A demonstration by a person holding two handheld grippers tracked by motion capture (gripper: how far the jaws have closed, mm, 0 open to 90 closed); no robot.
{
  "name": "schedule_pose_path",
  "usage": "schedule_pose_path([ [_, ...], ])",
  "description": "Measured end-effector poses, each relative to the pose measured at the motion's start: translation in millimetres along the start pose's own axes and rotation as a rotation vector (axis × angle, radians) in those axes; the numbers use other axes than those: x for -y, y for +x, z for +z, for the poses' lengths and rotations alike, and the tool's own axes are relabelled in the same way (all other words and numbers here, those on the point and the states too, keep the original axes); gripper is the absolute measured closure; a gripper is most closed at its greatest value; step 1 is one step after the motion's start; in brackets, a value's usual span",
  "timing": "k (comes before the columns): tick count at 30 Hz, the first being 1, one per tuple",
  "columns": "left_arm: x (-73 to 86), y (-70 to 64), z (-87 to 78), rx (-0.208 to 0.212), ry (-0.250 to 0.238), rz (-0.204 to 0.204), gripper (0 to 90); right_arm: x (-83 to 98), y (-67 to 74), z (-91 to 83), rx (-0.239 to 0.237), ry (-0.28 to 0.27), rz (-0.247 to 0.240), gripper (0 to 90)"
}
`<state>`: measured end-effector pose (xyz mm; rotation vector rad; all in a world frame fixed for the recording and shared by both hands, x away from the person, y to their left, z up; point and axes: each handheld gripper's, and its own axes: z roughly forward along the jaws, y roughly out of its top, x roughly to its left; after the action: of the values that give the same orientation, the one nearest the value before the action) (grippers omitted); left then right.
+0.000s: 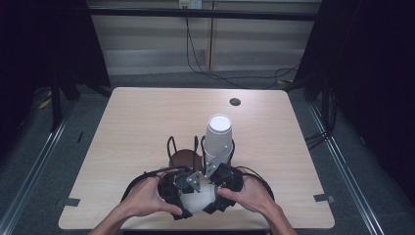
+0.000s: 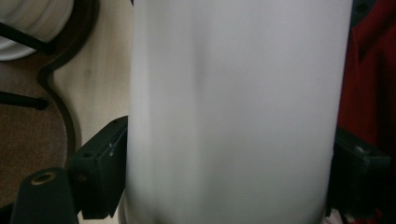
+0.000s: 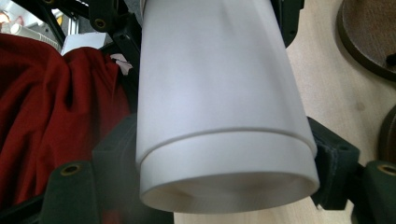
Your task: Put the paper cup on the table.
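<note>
The white paper cup [image 2: 233, 112] lay nearest the lens in the left gripper view, its wall spanning the gap between the two black jaws. The left gripper [image 2: 224, 177] had its jaws set against both sides of the cup, pinching it. In the right gripper view the same stock appeared as two nested cups [image 3: 219, 93]: the outer cup's rim formed a step around the inner cup, whose open mouth faced the camera. The right gripper [image 3: 224, 172] had one jaw on each side of the lower cup wall and gripped it.

In the high view both grippers met at the near edge of the table [image 1: 142, 117], with the left gripper [image 1: 182, 193] and the right gripper [image 1: 218, 188] just beside each other, each held in one hand. The white cup [image 1: 198, 200] lay between them, low over the tabletop. A stack of white cups [image 1: 218, 139] stood upside down just beyond the grippers, on a black wire rack [image 1: 200, 147]. A brown round base [image 1: 185, 159] sat under the rack. Red fabric [image 3: 51, 107] showed behind the cups in the right gripper view.
</note>
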<state>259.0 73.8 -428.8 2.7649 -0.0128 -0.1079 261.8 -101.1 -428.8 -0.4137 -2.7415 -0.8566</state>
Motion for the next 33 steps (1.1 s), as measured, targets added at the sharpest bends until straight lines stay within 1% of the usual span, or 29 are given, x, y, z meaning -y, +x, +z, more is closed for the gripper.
schedule_pose_path([
  [3,-0.3,-0.5,-0.4,-0.021,0.004,0.014,13.3,-0.6,0.2,-0.3,0.016,0.003,-0.001,25.1],
  [5,0.4,0.6,-1.2,-0.026,-0.010,0.001,12.4,-0.8,-0.3,-0.3,0.020,-0.009,0.001,25.0],
  [7,1.4,1.9,-3.3,-0.030,-0.023,-0.002,11.9,-1.0,-0.2,-1.5,0.019,-0.012,0.021,24.9],
  [9,1.9,2.4,-4.2,-0.025,-0.043,-0.022,11.5,-0.8,-1.4,-2.7,0.015,-0.027,0.028,24.9],
  [10,2.3,2.8,-4.6,-0.034,-0.043,-0.016,11.3,-0.8,-1.9,-3.0,0.017,-0.031,0.030,24.9],
  [11,3.2,3.6,-4.6,-0.030,-0.053,-0.015,11.2,-0.5,-3.0,-2.8,0.007,-0.039,0.032,24.9],
  [12,4.1,3.8,-3.4,-0.027,-0.074,-0.029,11.1,-0.3,-3.0,-3.1,0.005,-0.034,0.042,24.9],
  [13,4.4,5.3,-3.5,-0.031,-0.070,-0.023,10.9,-0.1,-3.2,-3.0,0.009,-0.039,0.045,24.9],
  [15,5.6,6.1,-1.9,-0.029,-0.088,-0.035,10.8,0.1,-3.7,-3.6,0.020,-0.037,0.042,24.9],
  [16,6.4,6.4,-3.0,-0.035,-0.095,-0.014,10.9,0.5,-4.0,-3.9,0.016,-0.045,0.047,24.9],
  [17,6.6,6.0,-3.3,-0.036,-0.099,-0.015,11.0,0.6,-4.1,-4.0,0.016,-0.045,0.047,24.9],
  [19,7.5,5.0,-4.7,-0.046,-0.111,-0.003,11.0,0.4,-3.9,-4.6,0.018,-0.043,0.045,24.9],
  [20,8.4,4.9,-5.7,-0.041,-0.116,0.006,11.0,0.4,-3.6,-4.8,0.019,-0.046,0.047,24.9],
  [21,8.9,5.1,-6.0,-0.044,-0.125,0.008,11.0,0.5,-3.3,-5.4,0.017,-0.048,0.046,24.9],
  [22,10.2,5.6,-7.4,-0.039,-0.142,0.011,11.0,0.5,-2.9,-6.0,0.022,-0.046,0.044,24.9],
  [23,10.7,5.8,-8.3,-0.036,-0.145,0.011,10.9,0.6,-3.4,-6.2,0.021,-0.057,0.034,24.9],
  [25,12.3,6.6,-10.8,-0.029,-0.171,0.008,11.0,0.8,-2.2,-7.1,0.021,-0.057,0.047,25.0],
  [26,12.7,7.6,-12.2,-0.020,-0.178,0.007,10.9,0.8,-2.3,-7.7,0.017,-0.060,0.045,25.0],
  [27,13.8,8.1,-13.4,-0.022,-0.200,-0.006,10.9,0.7,-2.6,-7.9,0.019,-0.062,0.039,25.0],
  [28,14.8,9.6,-15.6,-0.016,-0.216,-0.003,10.9,0.8,-2.7,-7.9,0.020,-0.065,0.038,25.0],
  [29,15.8,10.4,-16.7,-0.009,-0.227,-0.008,10.8,0.8,-2.8,-8.3,0.020,-0.072,0.036,25.0],
  [30,16.5,10.7,-17.2,-0.013,-0.236,-0.013,10.9,0.7,-2.7,-8.8,0.022,-0.070,0.036,25.1],
  [32,18.0,12.0,-19.0,-0.006,-0.260,-0.013,10.9,0.6,-2.5,-9.3,0.023,-0.079,0.034,25.1],
  [33,18.6,12.4,-19.8,-0.002,-0.270,-0.022,10.9,0.7,-2.1,-10.1,0.026,-0.076,0.040,25.2],
])
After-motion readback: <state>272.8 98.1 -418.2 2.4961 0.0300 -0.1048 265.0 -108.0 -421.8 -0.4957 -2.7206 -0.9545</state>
